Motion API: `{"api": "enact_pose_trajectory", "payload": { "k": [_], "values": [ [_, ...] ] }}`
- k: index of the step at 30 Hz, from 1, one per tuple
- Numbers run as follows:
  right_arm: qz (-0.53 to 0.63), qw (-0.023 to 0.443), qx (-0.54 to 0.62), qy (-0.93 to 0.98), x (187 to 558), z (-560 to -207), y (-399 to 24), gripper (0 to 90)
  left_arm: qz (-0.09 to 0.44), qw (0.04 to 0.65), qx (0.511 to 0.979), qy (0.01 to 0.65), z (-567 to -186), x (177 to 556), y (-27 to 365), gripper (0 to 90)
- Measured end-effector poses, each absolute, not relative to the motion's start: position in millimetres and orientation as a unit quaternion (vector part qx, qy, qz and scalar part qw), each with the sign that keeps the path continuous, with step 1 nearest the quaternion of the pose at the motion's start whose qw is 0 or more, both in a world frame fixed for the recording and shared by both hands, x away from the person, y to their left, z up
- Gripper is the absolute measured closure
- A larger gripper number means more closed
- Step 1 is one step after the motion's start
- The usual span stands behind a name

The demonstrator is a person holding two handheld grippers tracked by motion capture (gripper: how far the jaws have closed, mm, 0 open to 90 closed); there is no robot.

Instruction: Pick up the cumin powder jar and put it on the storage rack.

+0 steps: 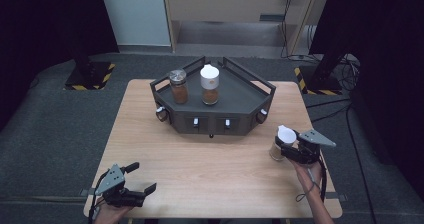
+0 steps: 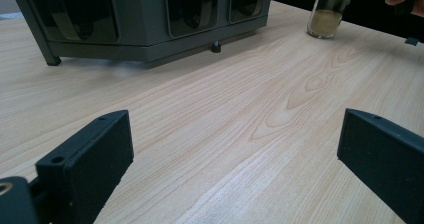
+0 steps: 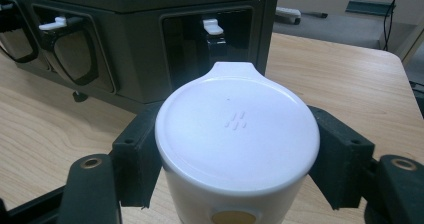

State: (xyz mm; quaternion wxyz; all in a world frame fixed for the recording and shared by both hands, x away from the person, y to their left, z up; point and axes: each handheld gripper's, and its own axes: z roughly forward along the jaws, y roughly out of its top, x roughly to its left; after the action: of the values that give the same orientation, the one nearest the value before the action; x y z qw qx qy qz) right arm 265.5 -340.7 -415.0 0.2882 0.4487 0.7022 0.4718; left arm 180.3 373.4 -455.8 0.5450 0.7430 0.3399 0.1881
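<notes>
A dark grey angled rack [image 1: 235,91] stands at the back middle of the wooden table [image 1: 210,169]. On its top sit a metal-lidded spice jar [image 1: 178,86] and a white-capped spice jar [image 1: 209,84]. My right gripper [image 1: 286,145] is at the table's right side, shut on a third jar with a white cap [image 3: 237,134] and pale tan powder [image 2: 326,20]. In the right gripper view the black jaws press both sides of that jar just below its cap. My left gripper [image 1: 137,178] rests open at the front left corner, nothing between its jaws [image 2: 235,149].
The rack's front face [image 2: 150,14] has several recessed slots with small white tabs [image 3: 212,26]. A small black foot [image 2: 215,47] sticks out under it. Broad bare wood lies between the rack and the front edge. Dark floor surrounds the table.
</notes>
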Motion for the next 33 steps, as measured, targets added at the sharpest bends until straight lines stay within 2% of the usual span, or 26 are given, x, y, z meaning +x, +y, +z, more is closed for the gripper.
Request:
{"api": "enact_pose_trajectory", "payload": {
  "k": [19, 33],
  "values": [
    [0.473, 0.282, 0.44, 0.709, 256, -372, -327, 30.9, 0.187, 0.544, 0.745, 0.338, -455, 181, 373, 0.1],
    [0.475, 0.28, 0.435, 0.712, 265, -332, -310, 30.9, 0.187, 0.545, 0.744, 0.338, -455, 180, 373, 0.1]
  ]
}}
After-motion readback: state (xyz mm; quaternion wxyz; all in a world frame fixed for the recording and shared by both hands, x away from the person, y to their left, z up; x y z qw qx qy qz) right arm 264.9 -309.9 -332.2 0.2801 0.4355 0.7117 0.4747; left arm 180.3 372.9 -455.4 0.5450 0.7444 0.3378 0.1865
